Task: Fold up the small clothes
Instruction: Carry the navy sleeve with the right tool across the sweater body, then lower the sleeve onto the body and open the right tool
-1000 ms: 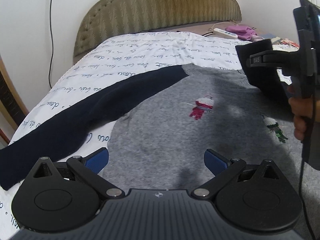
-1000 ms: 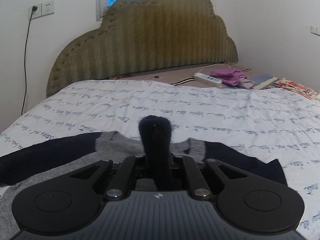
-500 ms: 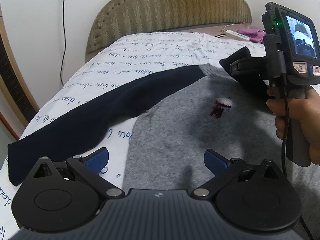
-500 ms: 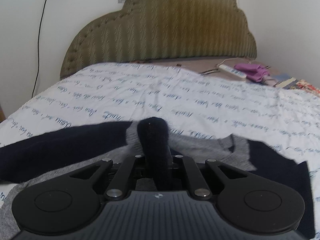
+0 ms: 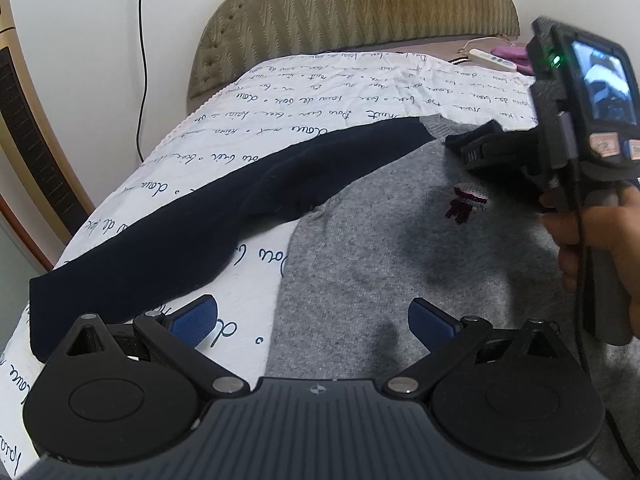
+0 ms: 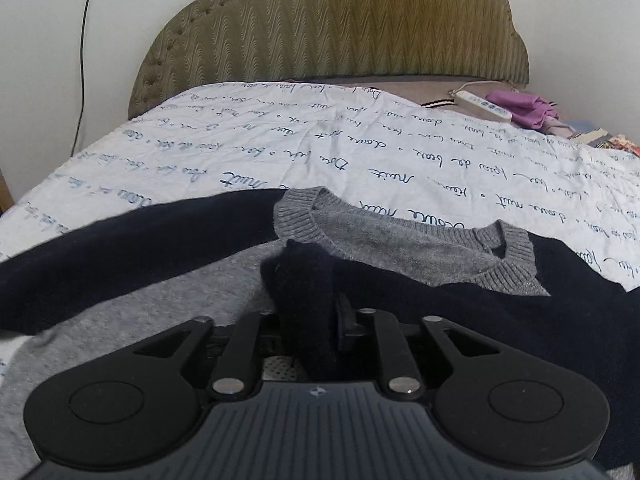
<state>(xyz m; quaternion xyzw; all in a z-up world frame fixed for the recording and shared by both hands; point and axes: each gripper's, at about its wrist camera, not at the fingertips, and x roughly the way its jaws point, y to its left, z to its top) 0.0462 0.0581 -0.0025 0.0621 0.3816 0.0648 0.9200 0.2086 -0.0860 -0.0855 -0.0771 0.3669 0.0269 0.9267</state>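
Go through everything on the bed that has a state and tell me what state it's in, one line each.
Sweater: flat on the bed, unfolded.
Left sleeve: stretched out sideways, not folded.
Right sleeve: folded across the chest, cuff between the right gripper's jaws.
Left gripper: open, empty.
Right gripper: jaws just opening, releasing the cuff.

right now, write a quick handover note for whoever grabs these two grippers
Left gripper: open, empty, above the sweater's lower body.
Right gripper: jaws have just been opening; the navy right sleeve cuff is between them, pads look slackened off it.
The grey knit sweater with navy sleeves lies flat on the white script-print bedsheet.
Done: right sleeve brought across the chest near the grey ribbed collar.
Left: fold the outstretched left sleeve in, then fold the body.
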